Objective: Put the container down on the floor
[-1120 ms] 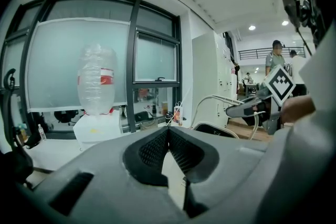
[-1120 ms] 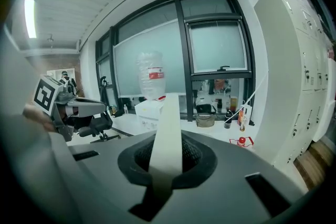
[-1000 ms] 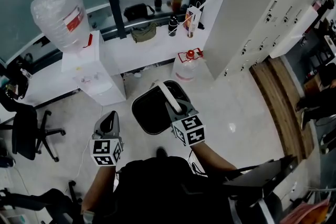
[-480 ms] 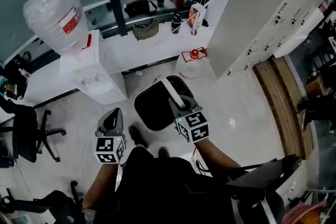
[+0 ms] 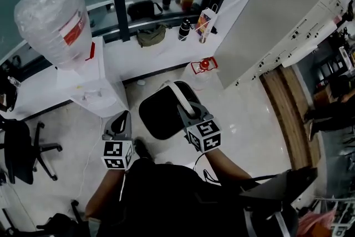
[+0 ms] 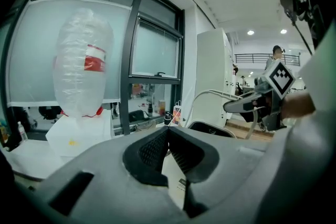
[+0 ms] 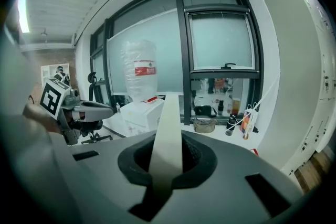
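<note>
A black round container (image 5: 160, 117) with a white bail handle (image 5: 181, 96) hangs over the pale floor in front of me in the head view. My right gripper (image 5: 188, 111) is shut on that handle, and the white strip runs up between its jaws in the right gripper view (image 7: 167, 128). Whether the container's base touches the floor is hidden. My left gripper (image 5: 117, 129) is held to the container's left, apart from it. Its jaws meet with nothing between them in the left gripper view (image 6: 168, 136), where the container's rim (image 6: 210, 129) shows to the right.
A white water dispenser (image 5: 91, 83) with a big clear bottle (image 5: 47, 14) stands at the left. A red-capped water jug (image 5: 202, 69) sits on the floor just beyond the container. A windowsill (image 5: 138, 47) holds bags and bottles. Grey lockers (image 5: 277, 19) stand right, an office chair (image 5: 19, 150) far left.
The dispenser and windowsill have drawn closer and shifted left as I stepped forward. Both grippers keep their hold and spacing; the container still hangs from the right one.
</note>
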### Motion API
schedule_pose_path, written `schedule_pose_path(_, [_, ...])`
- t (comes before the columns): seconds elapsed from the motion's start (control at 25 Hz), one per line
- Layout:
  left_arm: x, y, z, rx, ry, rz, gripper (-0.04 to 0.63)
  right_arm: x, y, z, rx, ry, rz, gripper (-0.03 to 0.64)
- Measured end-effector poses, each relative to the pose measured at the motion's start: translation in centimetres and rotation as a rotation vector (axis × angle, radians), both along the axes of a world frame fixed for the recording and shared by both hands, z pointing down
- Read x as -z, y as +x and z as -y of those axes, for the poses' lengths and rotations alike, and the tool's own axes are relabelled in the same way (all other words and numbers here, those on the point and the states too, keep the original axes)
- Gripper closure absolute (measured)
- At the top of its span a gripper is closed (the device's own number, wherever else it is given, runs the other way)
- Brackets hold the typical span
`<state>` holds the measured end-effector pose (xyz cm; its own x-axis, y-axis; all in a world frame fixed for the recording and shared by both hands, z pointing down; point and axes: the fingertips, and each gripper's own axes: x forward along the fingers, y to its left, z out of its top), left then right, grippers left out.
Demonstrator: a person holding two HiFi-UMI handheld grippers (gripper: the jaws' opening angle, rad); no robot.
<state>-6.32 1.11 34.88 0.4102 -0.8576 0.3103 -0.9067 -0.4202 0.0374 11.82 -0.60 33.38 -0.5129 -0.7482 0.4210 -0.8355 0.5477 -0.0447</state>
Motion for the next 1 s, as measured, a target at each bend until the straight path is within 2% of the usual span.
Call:
schedule_pose_path(0.68, [-3.7, -6.6, 11.3, -0.049, -0.051, -0.037, 0.583, -3.6, -7.4, 12.4, 0.000, -0.031, -0.097, 0.592])
schedule_pose_path(1.0, [-6.3, -6.8, 14.8, -0.044, -0.095, -0.019, 0.583, -7.1, -8.9, 18.0, 0.067, -0.063, -0.125, 0.592])
